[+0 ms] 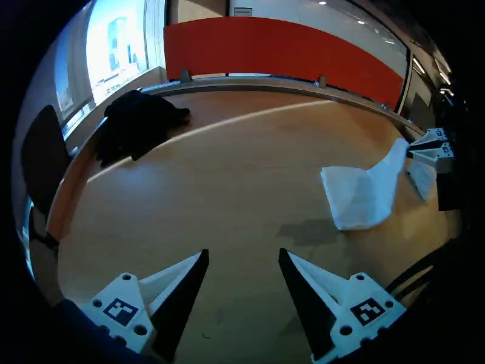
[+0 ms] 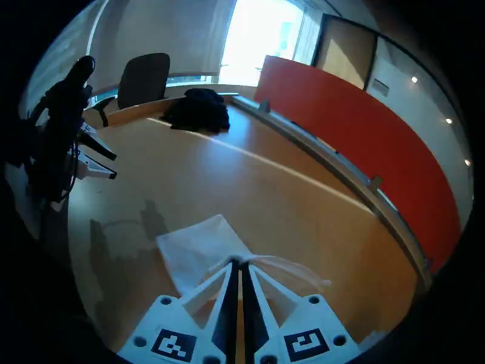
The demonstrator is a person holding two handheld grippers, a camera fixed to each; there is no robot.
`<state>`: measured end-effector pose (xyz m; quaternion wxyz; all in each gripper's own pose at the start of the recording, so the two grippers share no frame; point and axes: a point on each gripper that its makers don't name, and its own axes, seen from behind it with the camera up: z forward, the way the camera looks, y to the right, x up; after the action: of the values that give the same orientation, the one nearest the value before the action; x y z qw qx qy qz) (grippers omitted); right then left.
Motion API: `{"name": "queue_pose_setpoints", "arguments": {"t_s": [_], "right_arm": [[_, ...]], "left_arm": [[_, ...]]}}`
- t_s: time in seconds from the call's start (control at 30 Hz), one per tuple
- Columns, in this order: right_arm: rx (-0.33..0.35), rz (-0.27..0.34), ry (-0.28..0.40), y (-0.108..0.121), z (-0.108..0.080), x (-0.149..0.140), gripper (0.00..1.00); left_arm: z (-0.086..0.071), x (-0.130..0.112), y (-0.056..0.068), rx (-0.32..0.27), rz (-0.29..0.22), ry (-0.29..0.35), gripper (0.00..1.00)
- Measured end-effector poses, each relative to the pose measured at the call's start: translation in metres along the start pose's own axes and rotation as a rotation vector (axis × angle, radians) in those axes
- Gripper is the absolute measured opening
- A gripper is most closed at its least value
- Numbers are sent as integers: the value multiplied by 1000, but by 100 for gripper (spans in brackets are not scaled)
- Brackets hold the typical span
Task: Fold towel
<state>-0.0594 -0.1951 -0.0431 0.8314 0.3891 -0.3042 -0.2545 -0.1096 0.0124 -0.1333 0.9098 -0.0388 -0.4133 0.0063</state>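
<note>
Left gripper view: left gripper [image 1: 242,285] is released, jaws wide, nothing btw them, over bare table [image 1: 230,182]. Towel [image 1: 357,194] lies ahead, off to its right, one corner raised to right gripper [image 1: 418,150].

Right gripper view: right gripper is clenched on the towel edge, cloth spreading ahead-left of its tips.

Step, prob.: 1st fold starting. Next: left gripper must reach over & pinch the other corner.
</note>
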Motion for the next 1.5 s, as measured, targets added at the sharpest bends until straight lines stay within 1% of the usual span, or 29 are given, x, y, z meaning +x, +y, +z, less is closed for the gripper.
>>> {"name": "queue_pose_setpoints", "arguments": {"t_s": [0.2, 0.4, 0.6, 0.7, 0.8, 1.0, 1.2, 1.5], "right_arm": [[59, -13, -14, -29, 23, 3, 6], [115, -10, -36, -55, 43, -1, 6], [158, 20, -66, -74, 60, -10, 6], [171, 36, -80, -79, 66, -15, 6], [177, 45, -92, -81, 69, -20, 6], [181, 53, -94, -81, 71, -21, 6], [181, 45, -88, -81, 68, -20, 6], [193, 58, -88, -85, 65, -23, 6]], "left_arm": [[-5, -1, -6, 5, -15, 6, 85], [-8, -4, -13, 12, -23, 7, 85], [-10, -5, -18, 15, -30, 9, 85], [-10, -6, -20, 19, -32, 8, 85], [-10, -7, -20, 18, -36, 6, 85], [-10, -7, -19, 16, -34, 4, 85], [-8, -6, -18, 14, -28, 3, 85], [-8, -6, -17, 13, -30, 2, 85]]}}
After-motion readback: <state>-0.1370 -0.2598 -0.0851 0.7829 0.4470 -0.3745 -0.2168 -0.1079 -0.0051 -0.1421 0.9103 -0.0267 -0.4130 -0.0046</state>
